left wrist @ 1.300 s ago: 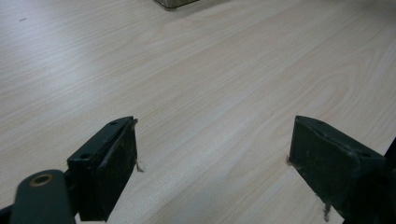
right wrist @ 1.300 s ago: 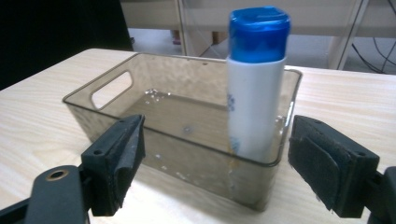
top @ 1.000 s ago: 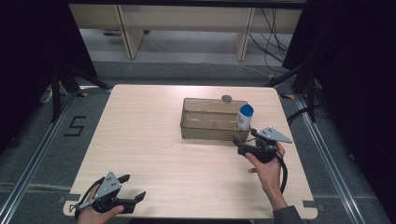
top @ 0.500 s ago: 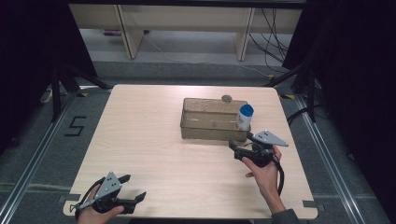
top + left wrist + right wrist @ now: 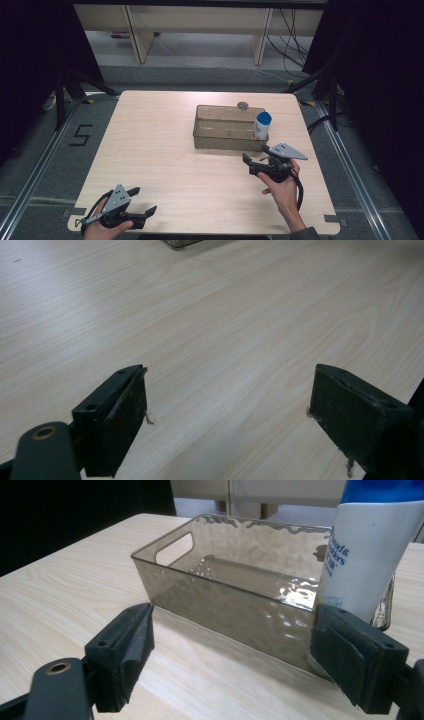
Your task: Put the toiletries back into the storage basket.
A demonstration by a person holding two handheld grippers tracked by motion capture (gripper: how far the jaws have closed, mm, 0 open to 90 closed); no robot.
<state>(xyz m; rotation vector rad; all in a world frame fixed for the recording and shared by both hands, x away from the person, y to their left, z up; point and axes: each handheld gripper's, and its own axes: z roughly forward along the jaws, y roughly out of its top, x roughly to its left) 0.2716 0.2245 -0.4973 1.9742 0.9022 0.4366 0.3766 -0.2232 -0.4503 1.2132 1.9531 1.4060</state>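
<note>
A smoky clear plastic bin (image 5: 220,131) sits right of the table's middle, and in the right gripper view the bin (image 5: 235,595) lies close ahead. A white bottle with a blue cap (image 5: 261,125) stands upright at the bin's right end, seemingly inside it; the bottle (image 5: 362,555) rises above the right jaw. My right gripper (image 5: 256,153) hovers just in front of the bin, open and holding nothing (image 5: 230,655). My left gripper (image 5: 142,201) rests at the table's near left corner, open over bare wood (image 5: 227,410).
A small round grey object (image 5: 243,105) lies just behind the bin. The light wooden table (image 5: 160,145) has open surface across its left and middle. Black stand legs and cables sit on the floor around it, with shelving behind.
My right gripper has drawn back a little from the bin and bottle, toward the near edge and slightly left. The left gripper, bin and bottle have stayed put.
</note>
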